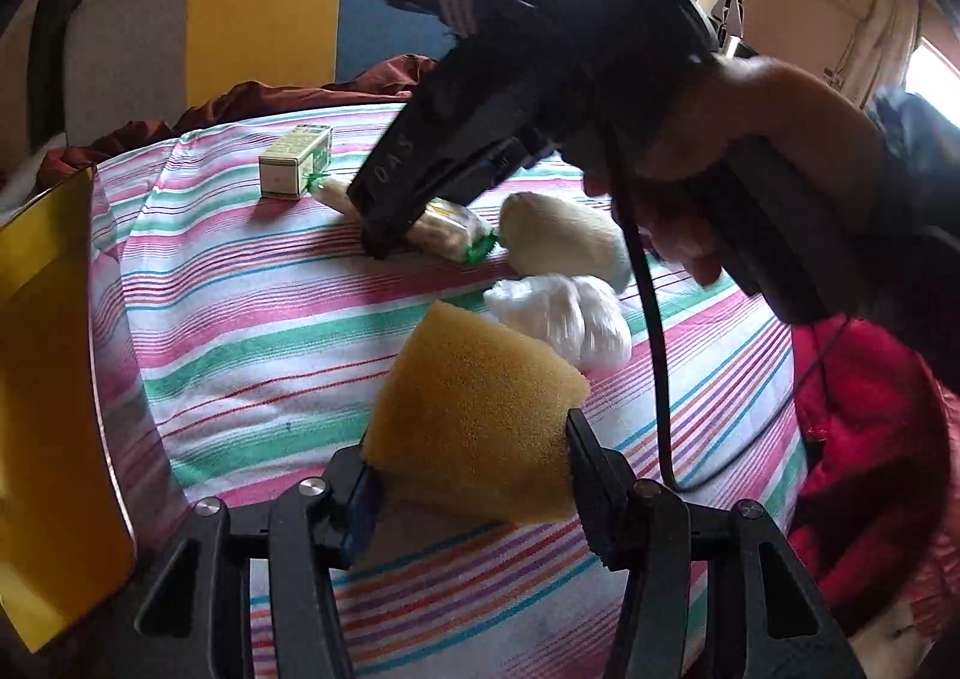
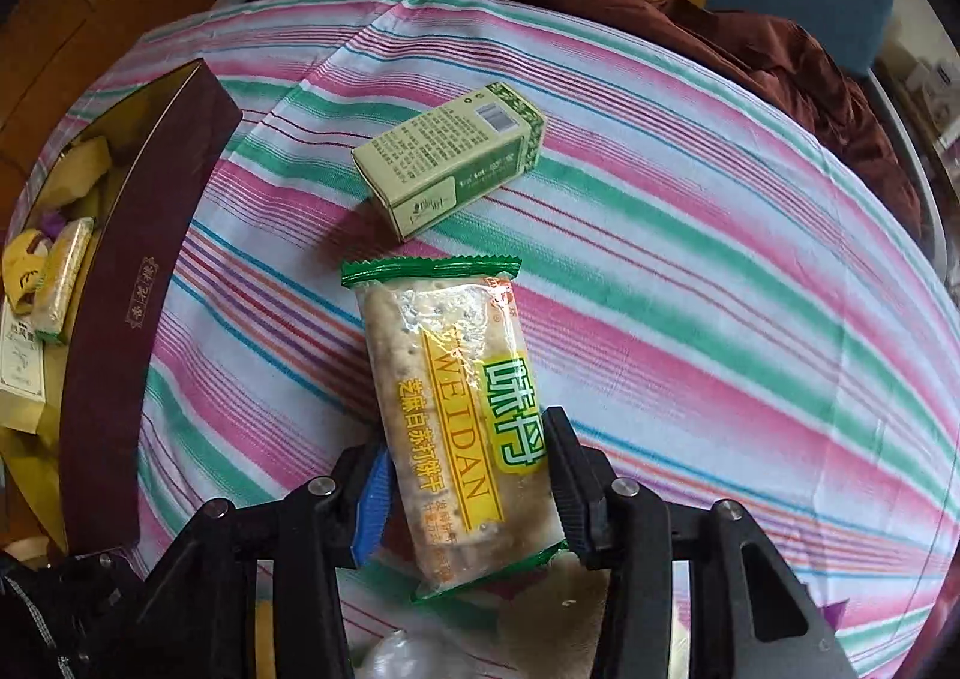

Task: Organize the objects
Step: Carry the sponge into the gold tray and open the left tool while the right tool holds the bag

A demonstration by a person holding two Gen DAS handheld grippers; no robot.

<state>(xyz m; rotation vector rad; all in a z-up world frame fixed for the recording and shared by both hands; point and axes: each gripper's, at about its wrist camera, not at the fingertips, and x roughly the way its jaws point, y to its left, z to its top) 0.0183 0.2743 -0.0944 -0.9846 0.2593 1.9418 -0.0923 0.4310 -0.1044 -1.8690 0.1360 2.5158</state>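
A yellow sponge [image 1: 474, 409] sits wedged between the fingers of my left gripper [image 1: 471, 439], held above the striped cloth [image 1: 240, 289]. My right gripper [image 1: 384, 235] points steeply down at a green-edged cracker packet [image 1: 450, 229] lying on the cloth. In the right wrist view that cracker packet [image 2: 444, 379] lies lengthwise between the fingers of the right gripper [image 2: 465, 451], and both pads press its sides. A green carton [image 2: 450, 163] lies just beyond the packet, also seen as the green carton [image 1: 297, 160] in the left wrist view.
A dark brown box [image 2: 138, 271] with a yellow lining stands at the left and holds several packets. A cream plush item [image 1: 564, 241] and a white plastic bag [image 1: 564, 319] lie right of the packet. Red fabric [image 1: 870, 439] and maroon cloth [image 2: 660, 1] border the striped cloth.
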